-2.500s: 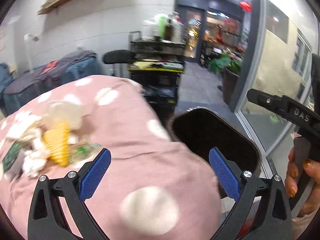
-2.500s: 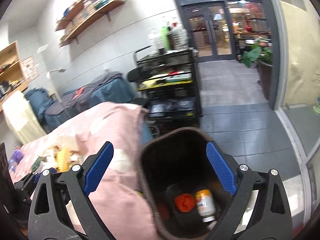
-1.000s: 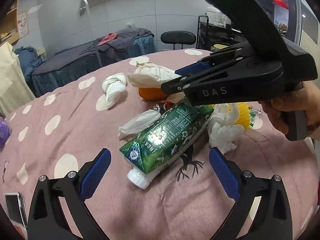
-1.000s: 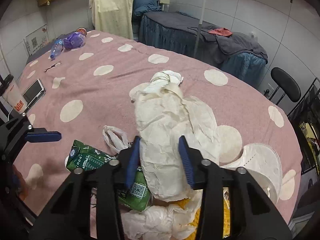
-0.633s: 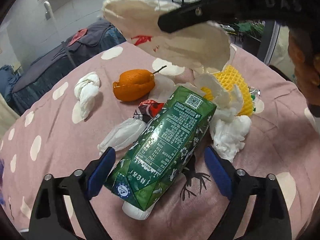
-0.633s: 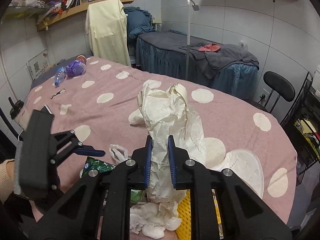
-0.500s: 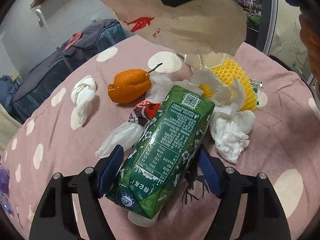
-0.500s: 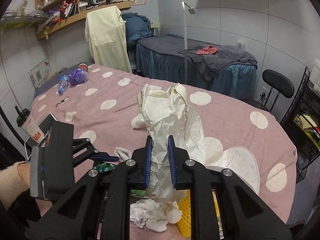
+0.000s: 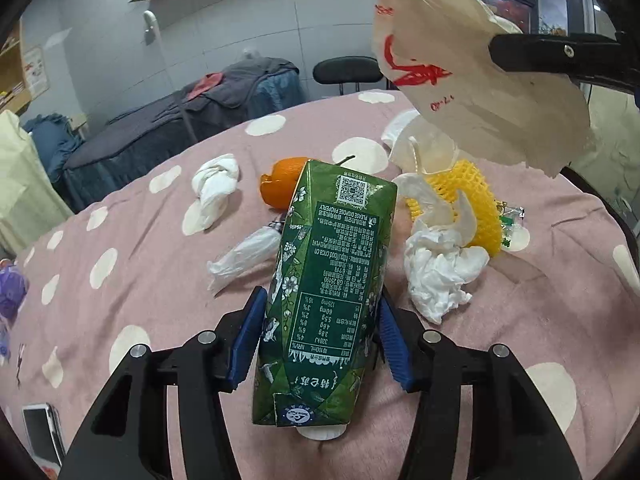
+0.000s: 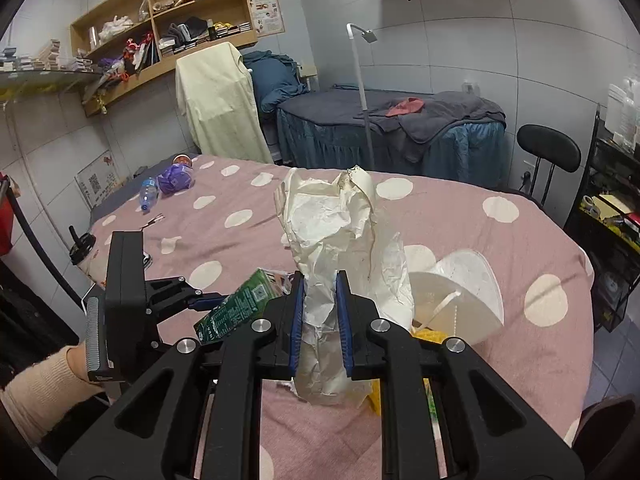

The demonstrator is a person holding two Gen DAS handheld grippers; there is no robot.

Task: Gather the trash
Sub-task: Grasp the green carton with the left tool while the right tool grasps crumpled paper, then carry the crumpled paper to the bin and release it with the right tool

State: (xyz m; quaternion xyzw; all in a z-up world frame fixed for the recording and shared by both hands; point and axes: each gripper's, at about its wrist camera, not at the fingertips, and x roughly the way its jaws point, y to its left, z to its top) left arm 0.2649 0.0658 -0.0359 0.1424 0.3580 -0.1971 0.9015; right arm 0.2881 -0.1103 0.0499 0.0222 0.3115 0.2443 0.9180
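My left gripper (image 9: 320,336) is shut on a green drink carton (image 9: 332,280), held tilted up off the pink dotted tablecloth (image 9: 140,248). My right gripper (image 10: 320,316) is shut on a crumpled cream paper bag (image 10: 336,232) and holds it above the table; the bag also shows in the left wrist view (image 9: 472,80). The carton shows in the right wrist view (image 10: 236,308) in the left gripper (image 10: 192,296). Trash lies on the cloth: an orange (image 9: 280,184), a white tissue wad (image 9: 440,272), yellow foam netting (image 9: 476,204), a twisted tissue (image 9: 216,184) and a clear wrapper (image 9: 244,256).
A white face mask (image 10: 464,292) lies by the netting. A plastic bottle (image 10: 148,196) and purple bag (image 10: 176,176) sit at the table's far side; a phone (image 9: 40,436) and lidded cup (image 10: 84,256) near its edge. A chair (image 10: 548,156) and massage bed (image 10: 392,128) stand beyond.
My left gripper closed on the green carton and lifted it off the cloth. My right gripper raised the paper bag higher, uncovering the orange.
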